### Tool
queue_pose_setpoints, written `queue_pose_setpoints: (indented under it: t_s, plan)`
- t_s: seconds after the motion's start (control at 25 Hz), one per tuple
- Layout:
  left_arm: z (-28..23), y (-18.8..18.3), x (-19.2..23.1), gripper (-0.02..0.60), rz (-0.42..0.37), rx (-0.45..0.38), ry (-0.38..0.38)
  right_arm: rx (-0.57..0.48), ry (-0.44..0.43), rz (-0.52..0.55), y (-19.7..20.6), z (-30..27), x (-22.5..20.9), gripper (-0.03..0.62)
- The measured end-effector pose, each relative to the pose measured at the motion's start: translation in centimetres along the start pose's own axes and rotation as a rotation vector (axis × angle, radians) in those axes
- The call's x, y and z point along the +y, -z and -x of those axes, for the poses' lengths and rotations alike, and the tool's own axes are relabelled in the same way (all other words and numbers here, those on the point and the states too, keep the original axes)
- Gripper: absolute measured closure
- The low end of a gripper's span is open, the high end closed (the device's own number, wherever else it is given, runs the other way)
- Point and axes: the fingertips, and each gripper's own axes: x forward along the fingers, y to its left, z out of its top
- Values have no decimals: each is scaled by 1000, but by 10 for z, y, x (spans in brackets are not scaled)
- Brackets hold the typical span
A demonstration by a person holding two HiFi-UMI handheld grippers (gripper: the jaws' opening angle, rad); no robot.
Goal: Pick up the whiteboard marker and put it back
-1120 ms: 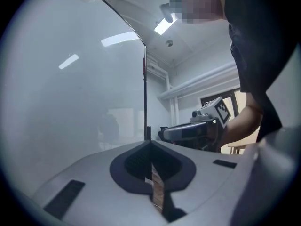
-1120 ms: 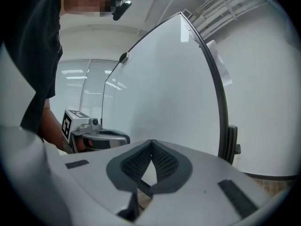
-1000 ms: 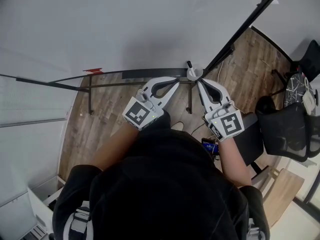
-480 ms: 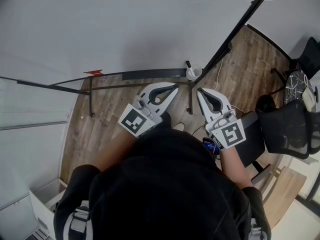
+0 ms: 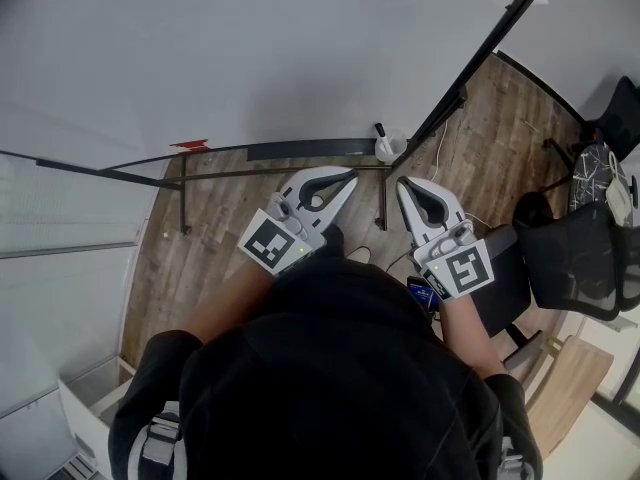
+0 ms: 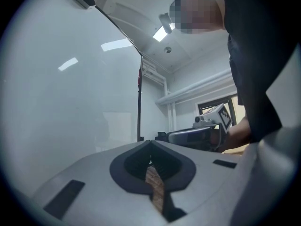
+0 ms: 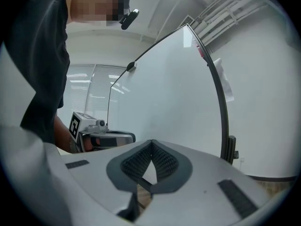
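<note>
Marker: black-capped whiteboard marker [image 5: 379,131] stood in small white cup [image 5: 390,150] at the end of the black board ledge [image 5: 300,149] | handling: likely light, stiff, slick; pinch barrel above cup rim | left gripper [image 5: 349,176], right gripper [image 5: 403,184]: both closed, empty, near cup | obstacle: slanted black pole [image 5: 470,73] beside cup

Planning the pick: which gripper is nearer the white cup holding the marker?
Right. In the head view the right gripper sits below the white cup; the left gripper is farther, below and left of it.
</note>
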Motion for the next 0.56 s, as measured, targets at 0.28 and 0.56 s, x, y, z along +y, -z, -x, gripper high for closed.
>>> queue_pose_setpoints:
  t_s: [0.28, 0.56]
  plan:
    - [1, -1, 4, 578, -6, 0, -7, 6, -2, 22, -3, -1, 1, 592]
    - [3, -2, 5, 578, -16, -2, -14, 0, -6, 20, -6, -1, 1, 592]
